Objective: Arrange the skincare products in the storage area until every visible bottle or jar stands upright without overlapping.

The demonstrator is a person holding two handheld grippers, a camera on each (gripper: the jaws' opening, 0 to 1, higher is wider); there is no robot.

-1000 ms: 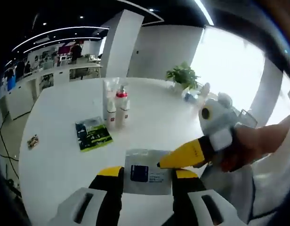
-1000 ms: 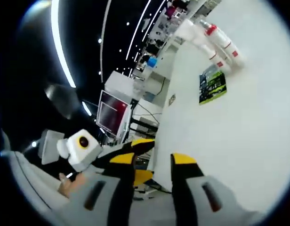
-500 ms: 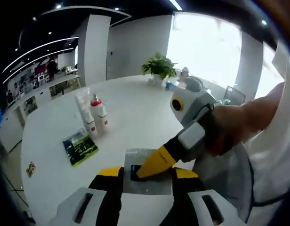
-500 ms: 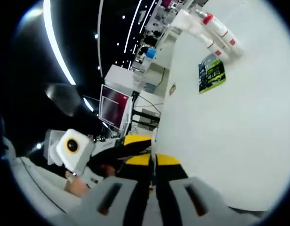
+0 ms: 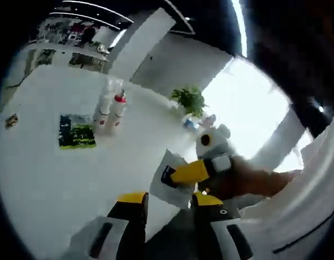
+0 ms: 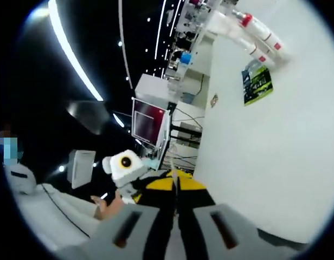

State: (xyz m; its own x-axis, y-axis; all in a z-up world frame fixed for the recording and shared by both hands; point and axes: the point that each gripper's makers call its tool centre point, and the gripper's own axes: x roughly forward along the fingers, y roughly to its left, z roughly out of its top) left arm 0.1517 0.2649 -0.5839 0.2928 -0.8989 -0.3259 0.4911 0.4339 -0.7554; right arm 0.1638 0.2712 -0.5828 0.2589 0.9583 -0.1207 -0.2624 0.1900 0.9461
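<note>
Sachet lifted off the desk

We see the right tongs (image 5: 175,174), open a second ago, now pinched on the sachet (image 5: 169,179), which has left the desk (image 5: 42,179) beside our left tongs (image 5: 167,197).

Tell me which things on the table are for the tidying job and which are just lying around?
For the job:
- skincare bottles
- silvery sachet in the right claw

Just lying around:
- green booklet
- potted plant
- small object by the table edge
</note>
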